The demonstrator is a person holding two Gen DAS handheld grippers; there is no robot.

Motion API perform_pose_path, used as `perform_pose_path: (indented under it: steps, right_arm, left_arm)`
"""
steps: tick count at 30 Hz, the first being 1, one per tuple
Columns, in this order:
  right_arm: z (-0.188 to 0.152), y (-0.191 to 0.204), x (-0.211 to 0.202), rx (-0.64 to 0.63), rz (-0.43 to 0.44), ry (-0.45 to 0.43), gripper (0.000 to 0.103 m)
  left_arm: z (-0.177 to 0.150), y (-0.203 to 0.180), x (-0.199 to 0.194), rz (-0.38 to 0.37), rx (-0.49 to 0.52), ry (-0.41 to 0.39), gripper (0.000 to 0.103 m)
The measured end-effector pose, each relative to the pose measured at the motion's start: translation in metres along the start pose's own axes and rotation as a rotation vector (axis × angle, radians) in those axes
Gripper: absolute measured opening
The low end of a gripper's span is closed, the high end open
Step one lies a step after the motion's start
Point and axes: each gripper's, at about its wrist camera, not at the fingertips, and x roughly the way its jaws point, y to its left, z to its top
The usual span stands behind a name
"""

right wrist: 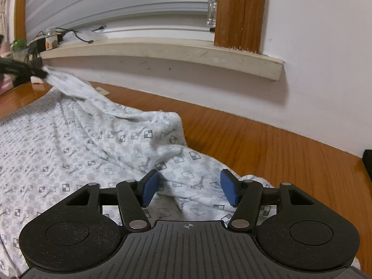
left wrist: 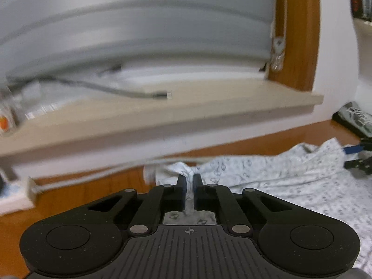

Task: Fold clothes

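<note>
Two grippers: left gripper (left wrist: 190,181) jaws pinch the garment (right wrist: 76,139); right gripper (right wrist: 189,187) jaws gape around a fold, unclamped; clamp it first, then lift evenly off the worktop (right wrist: 267,144).

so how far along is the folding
Early. Nothing looks folded: the patterned garment lies rumpled on the wooden table. In hand: the left gripper pinches a bunched corner, lifted. Left: the right gripper is open over a fold, gripping nothing.

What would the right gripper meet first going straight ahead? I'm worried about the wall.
Likely the raised fold of the white checked-print garment ahead of the open right gripper, before wooden tabletop or wall.
</note>
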Motion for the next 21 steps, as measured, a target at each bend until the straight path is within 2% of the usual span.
perform_pose_path:
  steps: [6, 10, 14, 16, 19, 21]
  right_arm:
    - [0.001, 0.001, -0.001, -0.001, -0.002, -0.001, 0.058]
    - [0.001, 0.001, -0.001, -0.001, -0.001, -0.001, 0.058]
    - [0.001, 0.001, -0.001, 0.001, 0.000, 0.000, 0.059]
    - [0.001, 0.001, -0.001, 0.001, 0.000, 0.000, 0.059]
    - [0.001, 0.001, -0.001, 0.000, 0.001, 0.001, 0.059]
    - [0.001, 0.001, -0.001, -0.003, -0.002, 0.002, 0.059]
  left_arm:
    - [0.025, -0.001, -0.073, -0.026, 0.003, -0.067, 0.006]
    - [0.042, -0.005, -0.095, -0.029, 0.003, -0.089, 0.006]
    - [0.050, -0.003, -0.078, 0.000, -0.014, -0.062, 0.006]
    - [0.045, 0.012, -0.048, 0.032, -0.073, -0.020, 0.008]
    - [0.035, 0.037, 0.004, 0.091, -0.177, 0.055, 0.017]
    - [0.025, 0.046, 0.026, 0.132, -0.208, 0.085, 0.015]
